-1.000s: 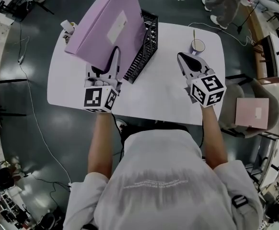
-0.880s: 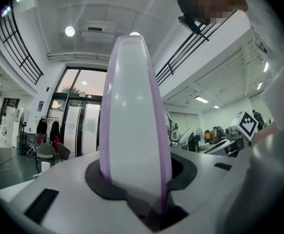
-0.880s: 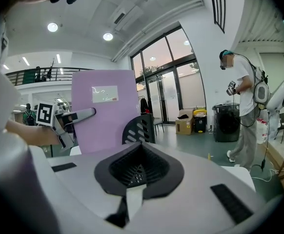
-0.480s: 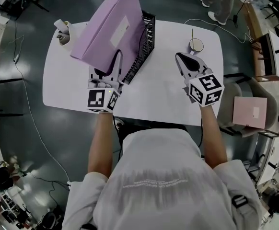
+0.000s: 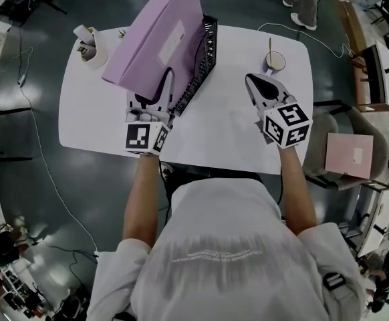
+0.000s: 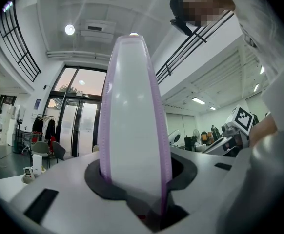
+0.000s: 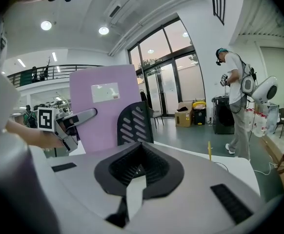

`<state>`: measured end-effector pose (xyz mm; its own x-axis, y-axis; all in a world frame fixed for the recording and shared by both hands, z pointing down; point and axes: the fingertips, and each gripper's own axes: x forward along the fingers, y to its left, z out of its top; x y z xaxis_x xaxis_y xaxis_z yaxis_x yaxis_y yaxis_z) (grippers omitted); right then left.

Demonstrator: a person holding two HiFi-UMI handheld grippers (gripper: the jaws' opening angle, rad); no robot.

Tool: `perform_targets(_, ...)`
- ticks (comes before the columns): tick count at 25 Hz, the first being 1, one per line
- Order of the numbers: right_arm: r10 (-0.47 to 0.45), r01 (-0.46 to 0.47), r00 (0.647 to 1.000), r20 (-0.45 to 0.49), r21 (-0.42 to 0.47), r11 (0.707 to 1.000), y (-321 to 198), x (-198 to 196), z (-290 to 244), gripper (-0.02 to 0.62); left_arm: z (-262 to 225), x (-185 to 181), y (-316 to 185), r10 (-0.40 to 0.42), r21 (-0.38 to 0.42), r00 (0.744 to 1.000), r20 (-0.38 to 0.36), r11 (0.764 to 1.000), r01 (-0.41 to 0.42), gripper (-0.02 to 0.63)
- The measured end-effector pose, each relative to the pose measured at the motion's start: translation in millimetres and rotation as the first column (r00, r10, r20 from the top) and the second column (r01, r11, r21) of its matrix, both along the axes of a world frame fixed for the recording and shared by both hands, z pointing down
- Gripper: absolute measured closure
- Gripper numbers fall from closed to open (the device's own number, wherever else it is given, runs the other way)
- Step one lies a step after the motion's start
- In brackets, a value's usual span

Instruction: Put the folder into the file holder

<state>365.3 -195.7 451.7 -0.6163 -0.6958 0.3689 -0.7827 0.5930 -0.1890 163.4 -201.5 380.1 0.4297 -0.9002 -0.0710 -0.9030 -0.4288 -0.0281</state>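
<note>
You are clamping the lilac folder (image 5: 158,35) with your left gripper (image 5: 156,97), whose jaws are pressing on its lower edge, so the folder is filling the middle of the left gripper view (image 6: 132,121) edge-on. The folder is standing nearly upright above the white table (image 5: 234,132), leaning away from you and to the left, with its white label facing the black file holder (image 5: 201,62). It is sitting just beside the holder's left wall and overlapping it from above; whether it is touching the mesh or entering a slot cannot be told. From the right gripper view, the folder (image 7: 91,116) is rising behind the holder's slotted end panel (image 7: 132,123). Your right gripper (image 5: 265,89) is hovering over the right part of the table, well apart from the holder, with its jaws pressed together on nothing (image 7: 136,173). A cup (image 5: 274,61) is standing near the table's far right corner, just beyond that gripper. A person (image 7: 237,101) is standing on the floor past the table.
</note>
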Motion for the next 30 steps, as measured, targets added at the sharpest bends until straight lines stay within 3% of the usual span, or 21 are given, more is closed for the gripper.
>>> perform_targets(18,0.018,-0.017,1.0,0.013,-0.035,0.999,0.5,3.3,11.6,0.571,36.4,4.3,0.0,-0.012,-0.055,1.0,0.008,0.998,0.012,0.423)
perform_targets(30,0.026,-0.025,1.0,0.01,-0.052,0.998,0.9,4.8,16.9,0.571,69.9,3.0,-1.4,-0.007,-0.165,1.0,0.026,0.986,0.011,0.405)
